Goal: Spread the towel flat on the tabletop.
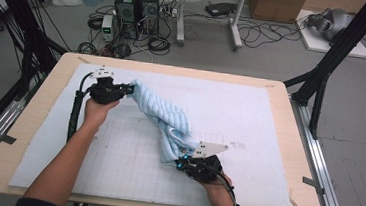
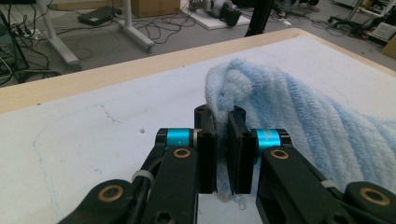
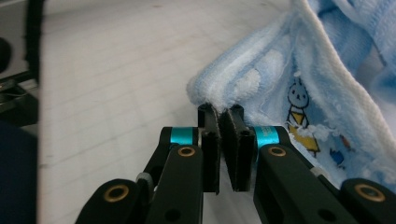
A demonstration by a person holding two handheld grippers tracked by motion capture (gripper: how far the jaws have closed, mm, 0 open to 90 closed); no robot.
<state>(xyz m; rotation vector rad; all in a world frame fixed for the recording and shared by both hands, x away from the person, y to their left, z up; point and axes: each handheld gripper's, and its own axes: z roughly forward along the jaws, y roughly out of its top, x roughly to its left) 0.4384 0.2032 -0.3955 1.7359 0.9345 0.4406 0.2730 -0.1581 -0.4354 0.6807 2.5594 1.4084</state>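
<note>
No legible text or labels.

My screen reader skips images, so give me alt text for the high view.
A light blue towel hangs twisted between two grippers above the white mat: the left gripper clamps its far end, the right gripper its near end.
</note>
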